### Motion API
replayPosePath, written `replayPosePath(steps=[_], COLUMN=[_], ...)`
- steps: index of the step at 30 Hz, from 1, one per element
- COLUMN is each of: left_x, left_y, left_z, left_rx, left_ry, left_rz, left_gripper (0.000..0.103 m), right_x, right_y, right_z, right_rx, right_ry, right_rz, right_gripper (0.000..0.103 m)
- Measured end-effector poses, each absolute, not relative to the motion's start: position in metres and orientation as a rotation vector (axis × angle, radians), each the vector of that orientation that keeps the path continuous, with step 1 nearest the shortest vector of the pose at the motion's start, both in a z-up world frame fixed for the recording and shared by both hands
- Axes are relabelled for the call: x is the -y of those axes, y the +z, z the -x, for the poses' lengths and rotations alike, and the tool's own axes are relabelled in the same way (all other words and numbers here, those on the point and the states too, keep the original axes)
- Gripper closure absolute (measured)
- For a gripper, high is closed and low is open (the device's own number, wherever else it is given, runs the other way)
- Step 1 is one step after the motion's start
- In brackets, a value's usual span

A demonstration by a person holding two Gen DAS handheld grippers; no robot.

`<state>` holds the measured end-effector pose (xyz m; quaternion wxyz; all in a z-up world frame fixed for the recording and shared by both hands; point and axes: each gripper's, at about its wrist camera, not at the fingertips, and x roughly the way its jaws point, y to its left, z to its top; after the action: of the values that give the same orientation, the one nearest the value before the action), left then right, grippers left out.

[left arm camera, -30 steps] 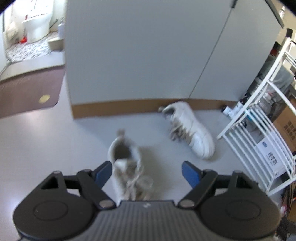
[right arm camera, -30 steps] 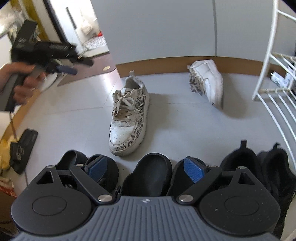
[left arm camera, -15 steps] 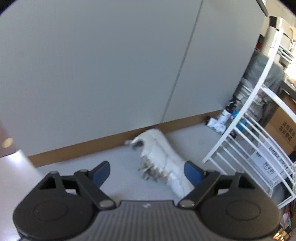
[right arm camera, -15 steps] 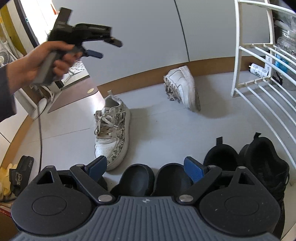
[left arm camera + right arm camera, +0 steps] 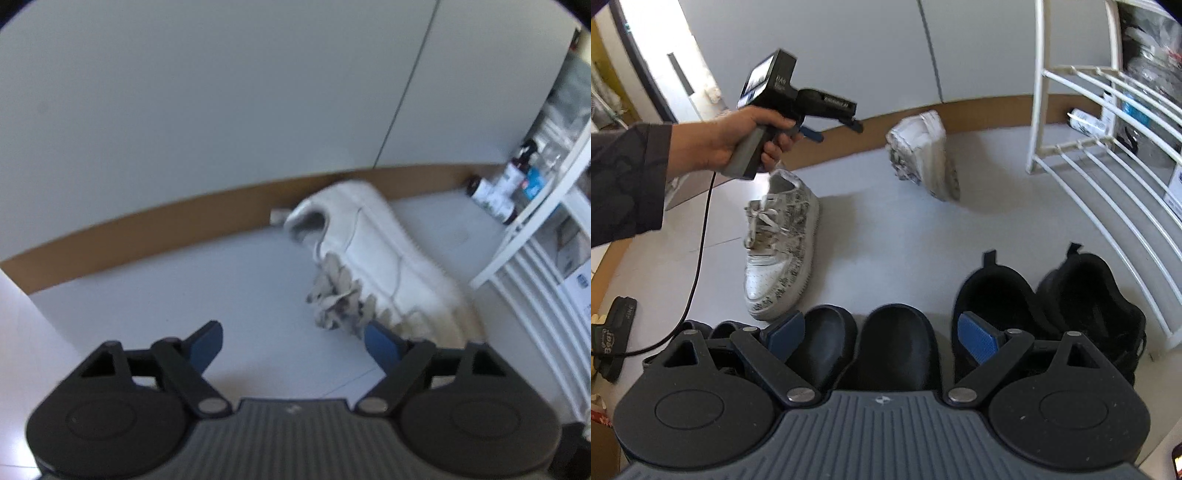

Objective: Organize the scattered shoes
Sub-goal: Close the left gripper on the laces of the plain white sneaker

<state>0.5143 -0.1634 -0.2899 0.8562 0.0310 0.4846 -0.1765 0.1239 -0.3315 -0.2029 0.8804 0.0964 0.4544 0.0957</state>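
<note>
Grey floor (image 5: 1015,236), slipper (image 5: 613,332) marked "Bear", white sneaker (image 5: 373,266)

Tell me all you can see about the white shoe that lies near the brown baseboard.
The white shoe is a chunky sneaker with a smooth, leather-like upper, stitched panels and a thick sole. It is tipped on its side, not standing on its sole: the right wrist view shows the sole turned upward and to the right. Its greyish laces hang loose toward the floor. The heel opening faces the baseboard, the toe points toward the white rack. Nothing grips it; the left claw is open just in front of it.
</note>
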Motion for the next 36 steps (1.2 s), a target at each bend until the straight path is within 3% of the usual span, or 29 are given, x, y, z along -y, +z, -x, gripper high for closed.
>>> replayPosePath(steps=[2,15,29,32,33,36], left_x=[0.169,0.206,0.223,0.224,0.223,0.221], left_y=[-0.301,-0.348,-0.375,-0.372,-0.372,-0.363], left_z=[-0.519,-0.524,-0.545,-0.544,-0.544,-0.543], left_rx=[-1.003,-0.893,-0.857,-0.847,-0.852,-0.883], left_ry=[-0.369,-0.535,-0.668,-0.71,-0.72,-0.726], left_rz=[-0.101,-0.313,-0.43,-0.446,-0.442,-0.417], left_gripper=[0.032,0.034,0.052,0.071,0.09,0.091], right_x=[0.335,0.351,0.361,0.362,0.362,0.362], right_y=[-0.206,-0.231,-0.25,-0.25,-0.251,-0.251], right_z=[-0.127,-0.16,-0.18,-0.18,-0.179,-0.177], right_rx=[-0.956,-0.968,-0.99,-0.989,-0.989,-0.996], right_ry=[0.188,0.155,0.135,0.13,0.127,0.122], right_rz=[-0.192,-0.269,-0.275,-0.262,-0.262,-0.266], right_gripper=[0.01,0.009,0.009,0.009,0.009,0.009])
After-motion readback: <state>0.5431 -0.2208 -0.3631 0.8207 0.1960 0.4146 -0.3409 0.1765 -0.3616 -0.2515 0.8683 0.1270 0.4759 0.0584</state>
